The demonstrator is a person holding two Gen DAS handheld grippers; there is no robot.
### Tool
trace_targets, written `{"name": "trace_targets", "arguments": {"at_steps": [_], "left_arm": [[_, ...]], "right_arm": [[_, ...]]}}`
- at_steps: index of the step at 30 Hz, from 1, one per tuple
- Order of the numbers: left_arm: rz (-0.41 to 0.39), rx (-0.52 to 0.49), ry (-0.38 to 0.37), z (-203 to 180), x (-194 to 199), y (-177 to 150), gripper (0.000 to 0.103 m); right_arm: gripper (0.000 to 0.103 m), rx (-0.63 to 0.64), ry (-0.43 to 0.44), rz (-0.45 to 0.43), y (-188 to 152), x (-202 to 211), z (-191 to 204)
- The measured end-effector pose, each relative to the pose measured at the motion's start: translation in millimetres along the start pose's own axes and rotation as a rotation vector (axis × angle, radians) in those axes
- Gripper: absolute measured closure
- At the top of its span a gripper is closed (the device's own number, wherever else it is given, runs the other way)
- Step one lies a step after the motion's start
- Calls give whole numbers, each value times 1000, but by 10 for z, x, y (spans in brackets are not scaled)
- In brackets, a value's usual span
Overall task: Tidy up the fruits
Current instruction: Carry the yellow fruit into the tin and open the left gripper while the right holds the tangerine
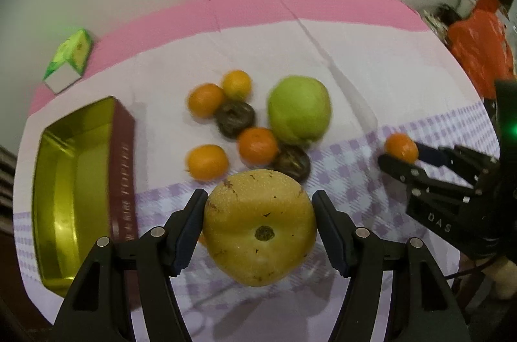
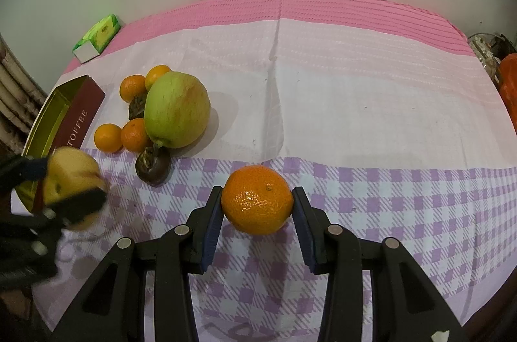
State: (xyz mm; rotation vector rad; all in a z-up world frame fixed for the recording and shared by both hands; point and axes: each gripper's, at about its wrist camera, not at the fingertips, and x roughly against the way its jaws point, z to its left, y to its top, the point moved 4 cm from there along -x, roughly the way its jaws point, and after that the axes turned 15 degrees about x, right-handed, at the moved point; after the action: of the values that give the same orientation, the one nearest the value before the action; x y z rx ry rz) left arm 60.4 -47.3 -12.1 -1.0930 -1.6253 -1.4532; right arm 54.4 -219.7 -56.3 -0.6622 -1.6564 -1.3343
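My left gripper (image 1: 259, 201) is shut on a yellow pear (image 1: 260, 229) and holds it above the checked cloth; in the right wrist view the same pear (image 2: 69, 177) shows blurred at the left. The right gripper (image 2: 257, 196) is shut on an orange mandarin (image 2: 257, 199), also seen at the right of the left wrist view as mandarin (image 1: 401, 147). On the cloth lie a big green apple (image 1: 299, 111), several mandarins (image 1: 206, 161) and two dark brown fruits (image 1: 235, 118). An open gold tin (image 1: 69, 190) with dark red sides stands at the left.
A small green and white carton (image 1: 69, 59) lies at the back left on the pink strip. An orange plastic bag (image 1: 481, 44) sits beyond the table's right edge. A pale wall runs behind the table.
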Motion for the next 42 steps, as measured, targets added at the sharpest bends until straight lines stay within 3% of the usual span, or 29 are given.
{"name": "trace_targets", "arguments": {"at_steps": [7, 11, 17, 22, 27, 42], "left_arm": [[-60, 89, 66, 537, 155, 249, 37], [-77, 170, 139, 1044, 159, 361, 37], [-84, 270, 253, 1813, 65, 398, 37], [-70, 331, 296, 2247, -66, 362, 37], [-47, 365, 300, 2449, -199, 306, 37], [-21, 399, 287, 2539, -362, 216, 36]], "right_arm": [[64, -5, -6, 0, -10, 0, -5], [64, -5, -8, 2, -6, -14, 2], [64, -3, -15, 10, -14, -38, 4], [64, -2, -26, 9, -10, -55, 18], [64, 2, -37, 8, -18, -58, 24], [64, 16, -64, -1, -8, -73, 45]]}}
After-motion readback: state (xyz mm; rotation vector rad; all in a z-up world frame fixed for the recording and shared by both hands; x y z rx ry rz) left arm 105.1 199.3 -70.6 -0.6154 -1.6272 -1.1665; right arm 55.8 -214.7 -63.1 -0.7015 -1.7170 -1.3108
